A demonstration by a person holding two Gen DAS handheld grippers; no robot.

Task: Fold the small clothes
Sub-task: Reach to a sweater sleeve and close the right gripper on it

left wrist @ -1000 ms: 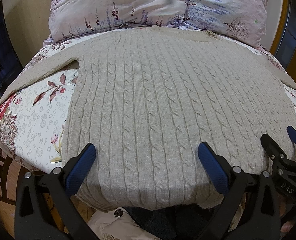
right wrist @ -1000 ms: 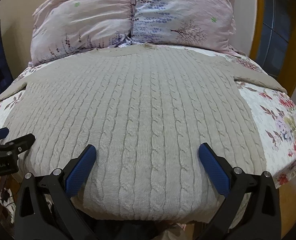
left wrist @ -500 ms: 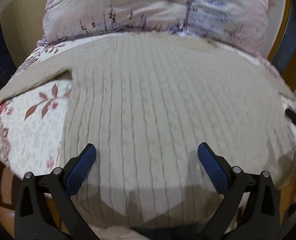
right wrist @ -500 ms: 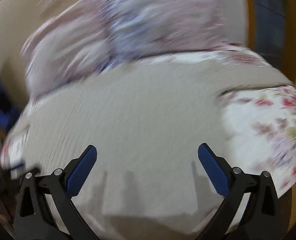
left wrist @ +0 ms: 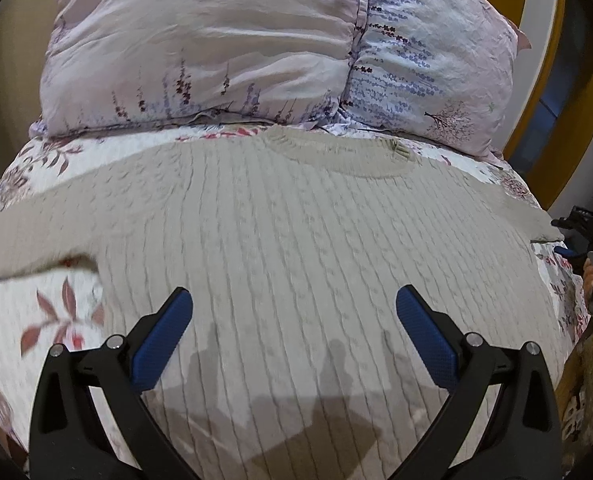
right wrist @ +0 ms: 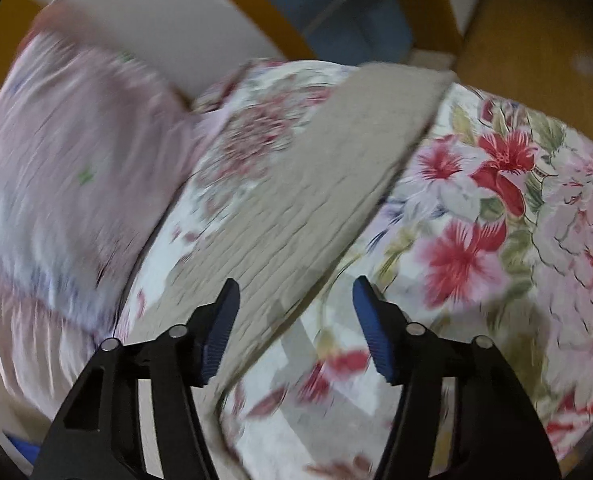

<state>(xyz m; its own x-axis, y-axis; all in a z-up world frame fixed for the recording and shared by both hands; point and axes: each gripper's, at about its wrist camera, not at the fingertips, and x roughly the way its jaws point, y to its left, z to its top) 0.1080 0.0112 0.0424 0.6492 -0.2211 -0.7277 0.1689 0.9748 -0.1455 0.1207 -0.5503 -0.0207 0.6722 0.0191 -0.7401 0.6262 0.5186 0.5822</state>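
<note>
Beige cable-knit sweater [left wrist: 296, 240] lies flat, spread on the floral bedspread [left wrist: 36, 320]. Its long axis runs near to far: neckline [left wrist: 336, 156] at the far end, just short of the pillows [left wrist: 256, 48], hem toward the near edge of the bed. Ribs run the same way. One sleeve goes out to the left across the bedspread; the other goes right, to the bed's right edge.

Left gripper [left wrist: 294, 320] hangs over the lower body of the sweater, blue pads spread wide, nothing between them. Whether the tips touch the knit cannot be told.

Right wrist view is motion-blurred. The right sleeve [right wrist: 320, 184] lies as a straight band running diagonally from near left to far right, its cuff at the far end near the bed's edge. Right gripper [right wrist: 294, 320] is over the near part of that sleeve, jaws parted to a moderate gap and holding nothing; the left pad is over the knit, the right pad over red-flowered bedspread [right wrist: 496, 220]. Contact cannot be told.

In the left wrist view the right gripper [left wrist: 576, 236] shows at the bed's right edge, beside the sleeve end.
</note>
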